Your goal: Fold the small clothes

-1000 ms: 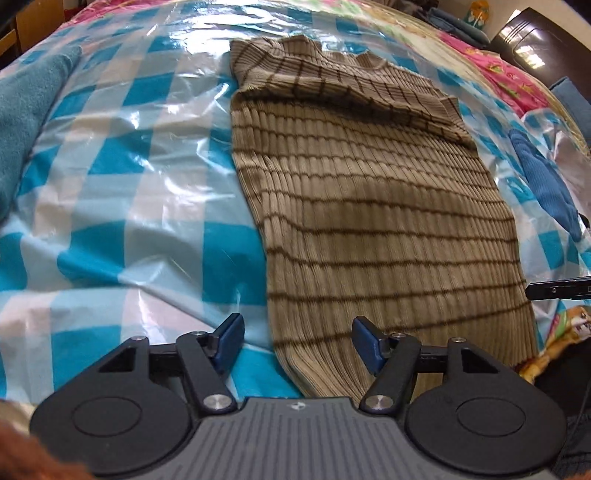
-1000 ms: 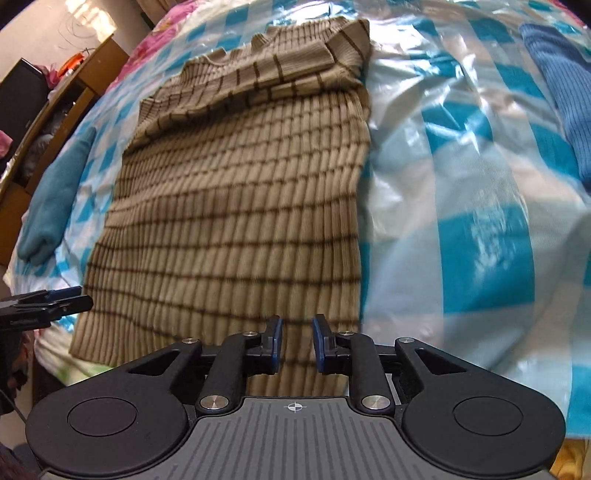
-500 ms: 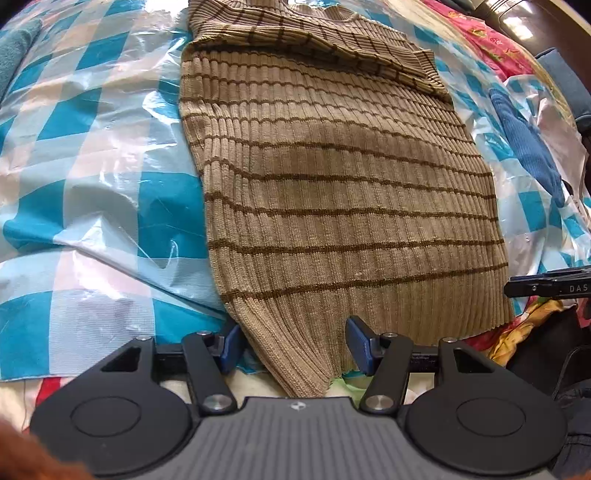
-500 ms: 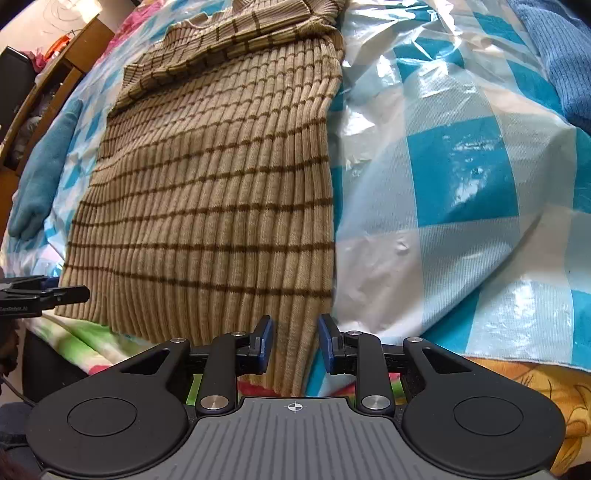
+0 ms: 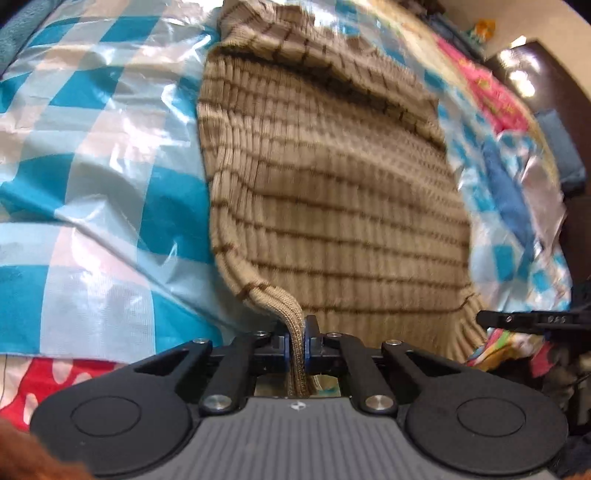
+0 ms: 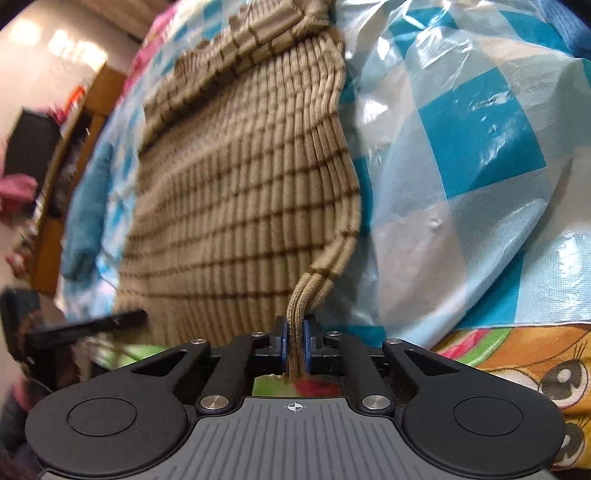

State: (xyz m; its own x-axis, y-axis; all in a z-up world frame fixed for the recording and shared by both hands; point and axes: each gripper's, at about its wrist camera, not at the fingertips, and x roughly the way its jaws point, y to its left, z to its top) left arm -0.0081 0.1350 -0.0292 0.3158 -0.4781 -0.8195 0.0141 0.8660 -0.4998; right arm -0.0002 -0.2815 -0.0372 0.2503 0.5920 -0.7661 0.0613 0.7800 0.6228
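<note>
On a bed w/ blue-and-white check plastic sheet [image 5: 92,177]: two grippers each pinching a hem corner of a tan striped ribbed sweater [image 5: 332,192].

Left wrist view: left gripper [image 5: 297,343] is clamped tight on the sweater's near-left hem corner, knit bunched between blue pads; rest of the garment lies spread flat on the sheet, far end folded over. At left edge, a teal cloth [image 5: 18,29]; to the right, a blue knit garment [image 5: 509,199] on the sheet & a pink floral bedcover [image 5: 487,92] beyond. The other tool's black finger enters from the right, small white letters on it too blurred to read.
Right wrist view: right gripper [image 6: 294,341], jaws closing, pads pressing the sweater's [image 6: 240,192] near-right hem corner. Cartoon-print quilt [image 6: 517,354] shows below the sheet edge; wooden furniture [image 6: 74,155] at left, blurred.
</note>
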